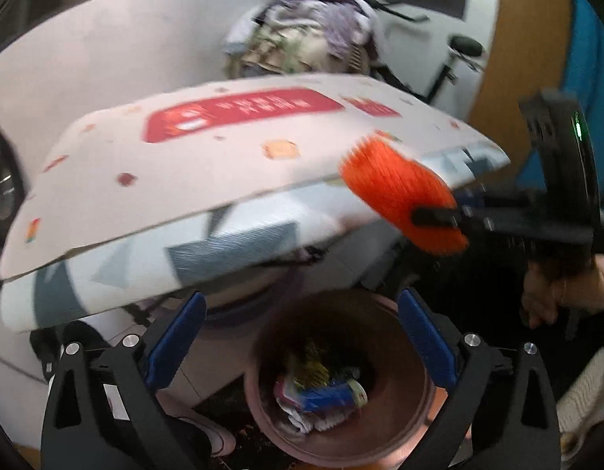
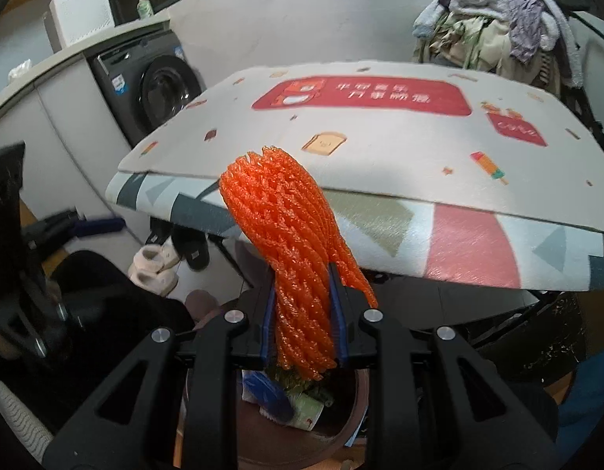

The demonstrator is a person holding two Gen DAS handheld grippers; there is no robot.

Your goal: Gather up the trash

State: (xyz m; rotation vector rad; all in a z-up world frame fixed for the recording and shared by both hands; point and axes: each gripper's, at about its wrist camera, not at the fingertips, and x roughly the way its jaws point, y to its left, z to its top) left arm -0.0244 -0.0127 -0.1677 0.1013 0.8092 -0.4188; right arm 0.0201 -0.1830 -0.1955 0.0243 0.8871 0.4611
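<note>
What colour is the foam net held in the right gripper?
Bright orange. The foam net shows best in the right wrist view, clamped in the right gripper.

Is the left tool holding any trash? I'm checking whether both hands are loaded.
No: the left tool stands wide open with nothing between its fingers, above the bin.

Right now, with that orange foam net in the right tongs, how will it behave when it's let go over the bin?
The orange foam net is probably very light: it stands up above the right tongs unsupported. It looks squashy, pinched narrow where gripped. It should drop softly into the bin and may snag on a pad.
</note>
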